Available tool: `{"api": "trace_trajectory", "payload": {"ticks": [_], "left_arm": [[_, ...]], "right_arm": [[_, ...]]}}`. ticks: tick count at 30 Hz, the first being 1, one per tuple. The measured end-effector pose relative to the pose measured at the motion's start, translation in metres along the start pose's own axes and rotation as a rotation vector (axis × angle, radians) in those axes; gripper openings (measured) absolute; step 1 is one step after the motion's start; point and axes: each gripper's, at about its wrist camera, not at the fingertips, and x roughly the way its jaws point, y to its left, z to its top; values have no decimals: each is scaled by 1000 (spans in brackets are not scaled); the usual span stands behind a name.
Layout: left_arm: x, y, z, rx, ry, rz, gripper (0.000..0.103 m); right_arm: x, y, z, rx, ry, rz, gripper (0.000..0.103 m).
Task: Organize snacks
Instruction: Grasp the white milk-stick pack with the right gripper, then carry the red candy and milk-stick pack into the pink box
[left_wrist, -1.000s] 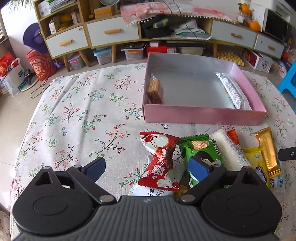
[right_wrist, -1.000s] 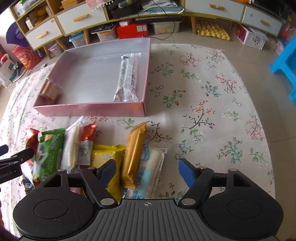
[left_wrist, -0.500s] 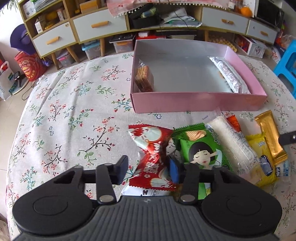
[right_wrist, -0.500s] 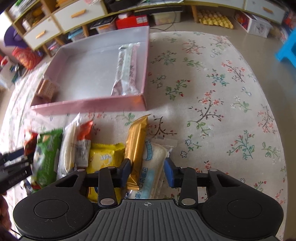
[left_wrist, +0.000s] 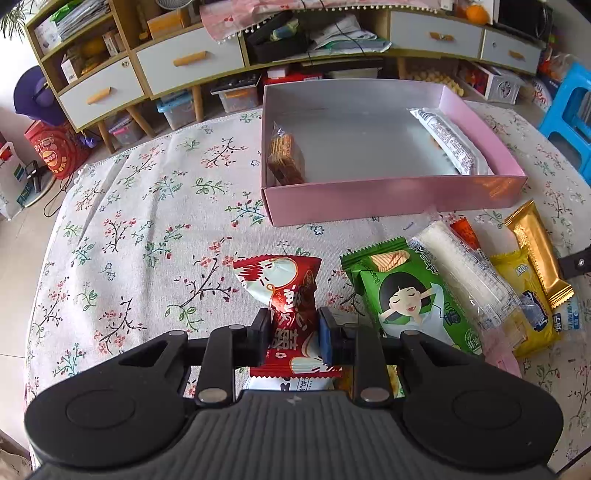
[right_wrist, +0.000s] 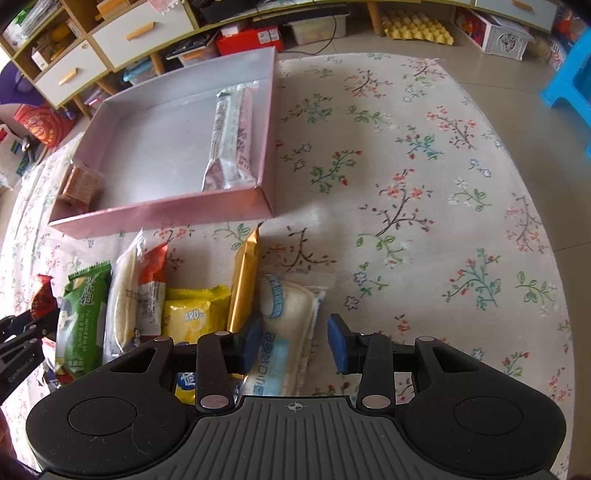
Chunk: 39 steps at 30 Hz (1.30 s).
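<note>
My left gripper (left_wrist: 291, 338) is shut on a red and white snack packet (left_wrist: 284, 291) and holds it over the flowered tablecloth. A pink box (left_wrist: 391, 201) lies ahead with a brown cracker pack (left_wrist: 286, 160) at its left end and a white bar (left_wrist: 445, 138) at its right. My right gripper (right_wrist: 295, 341) is open around a white and blue packet (right_wrist: 286, 325), its pads apart from the packet's sides. Next to it lie a gold bar (right_wrist: 243, 278), a yellow packet (right_wrist: 192, 314), an orange packet (right_wrist: 149, 284), a clear white packet (right_wrist: 122, 306) and a green packet (right_wrist: 83, 317).
A low cabinet with drawers (left_wrist: 184, 62) stands behind the table with storage bins under it. A blue stool (left_wrist: 569, 110) stands at the right. The flowered cloth (right_wrist: 424, 184) stretches to the right of the box. The left gripper's tip (right_wrist: 22, 332) shows at the right wrist view's left edge.
My left gripper has closed on the red packet and lifted it. My right gripper narrowed from wide open, then opened slightly, staying over the white and blue packet.
</note>
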Motion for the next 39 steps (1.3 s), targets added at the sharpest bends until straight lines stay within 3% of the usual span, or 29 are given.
{"api": "trace_trajectory", "payload": {"ticks": [5,9,11,16,39], "left_arm": [[-5,5,2,-29,-10,-19,24],[-13,11,6,-59,-36,-49,24],[-15,15,8,-77,-45,-56,24],[-16,21,8,-97,-51,-45,24],[-24,15,15,-86,-117,-23,24]], "right_arm": [[11,13,-8,-52,24,-13,37],[4,22,-8,-86,11,-10,22],[-4,22,-6,-80,-11,-6,20],[-11,19,-2,-78,-35,-42,19],[-38,14,15,-81,-168,-31,19]]}}
